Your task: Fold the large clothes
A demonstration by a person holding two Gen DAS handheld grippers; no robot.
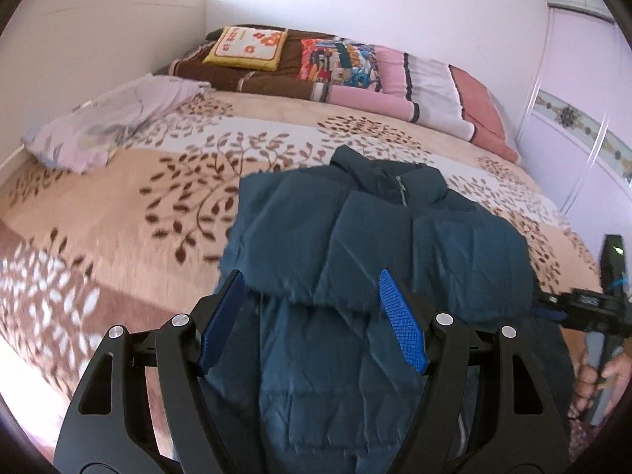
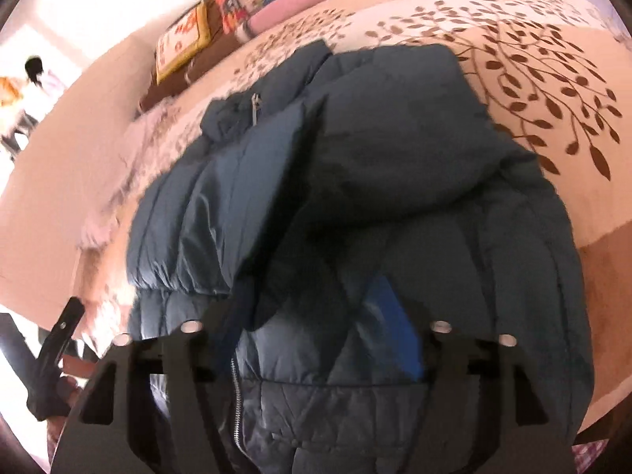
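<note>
Bedroom w/ a beige leaf-print bedspread [image 1: 118,197]; the dark teal quilted puffer jacket [image 1: 375,237] lies on it, sleeves folded in. My left gripper [image 1: 312,316] hangs over its hem, blue pads spread apart. Right gripper [image 2: 316,312]: too dark and blurred, can't tell.

The dark-blue quilted puffer jacket [image 1: 379,233] lies on the leaf-patterned beige bedspread [image 1: 166,181]; far behind it, a yellow flowered cushion [image 1: 247,48]; far left, a lilac folded sheet [image 1: 114,122].
</note>
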